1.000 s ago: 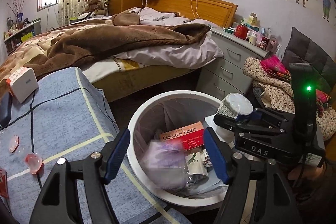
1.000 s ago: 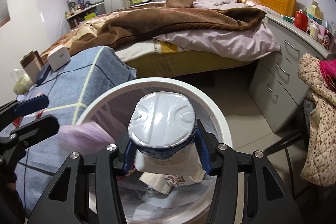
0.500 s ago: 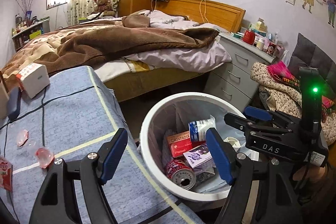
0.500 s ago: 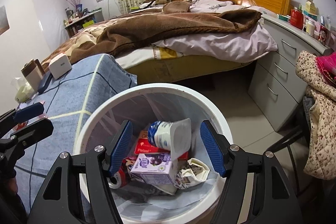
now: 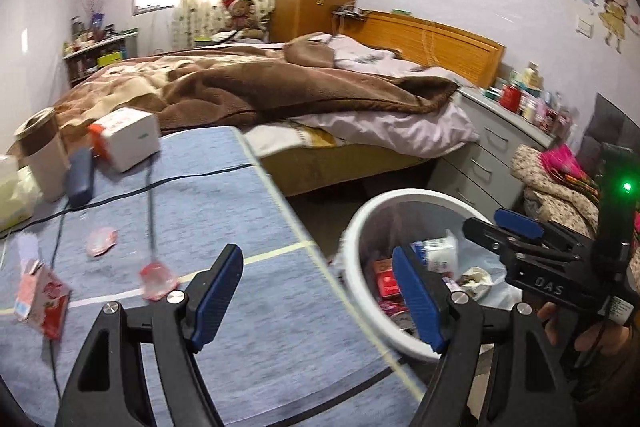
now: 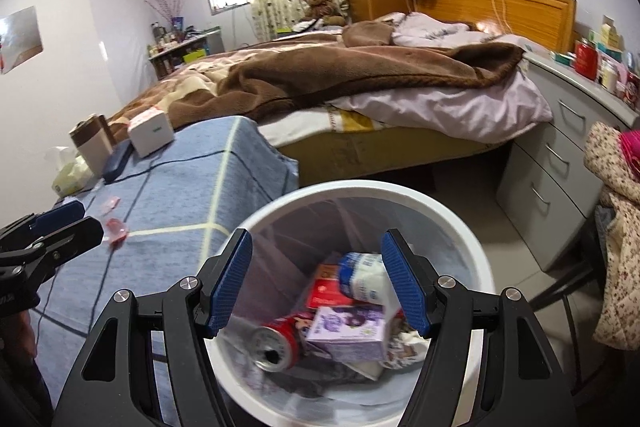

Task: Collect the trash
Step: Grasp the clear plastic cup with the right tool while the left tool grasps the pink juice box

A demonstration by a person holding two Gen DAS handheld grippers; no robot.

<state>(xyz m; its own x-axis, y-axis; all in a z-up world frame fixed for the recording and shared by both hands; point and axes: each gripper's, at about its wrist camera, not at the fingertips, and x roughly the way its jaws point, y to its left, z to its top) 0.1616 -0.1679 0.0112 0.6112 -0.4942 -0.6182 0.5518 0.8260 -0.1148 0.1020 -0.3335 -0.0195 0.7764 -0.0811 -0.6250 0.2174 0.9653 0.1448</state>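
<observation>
A white trash bin [image 6: 448, 211] stands beside a blue-covered table [image 5: 224, 195]. It holds a yoghurt cup [image 6: 362, 279], a purple carton [image 6: 348, 333], a red can [image 6: 276, 343] and a red box [image 6: 326, 293]. My right gripper [image 6: 316, 285] is open and empty above the bin. My left gripper [image 5: 318, 293] is open and empty over the table's right edge. On the table lie a red-pink packet [image 5: 44, 301], a pink jelly cup [image 5: 157, 277] and a pink lid [image 5: 102, 241].
A white box [image 5: 128, 139], a dark case [image 5: 79, 177], a paper cup [image 5: 42, 159] and a cable [image 5: 150, 203] lie at the table's far end. A bed [image 5: 280, 99] lies behind, grey drawers [image 5: 492, 163] to the right.
My right gripper opened and the yoghurt cup dropped into the bin. My left gripper let go a purple wrapper into the bin, then swung left from the bin towards the table.
</observation>
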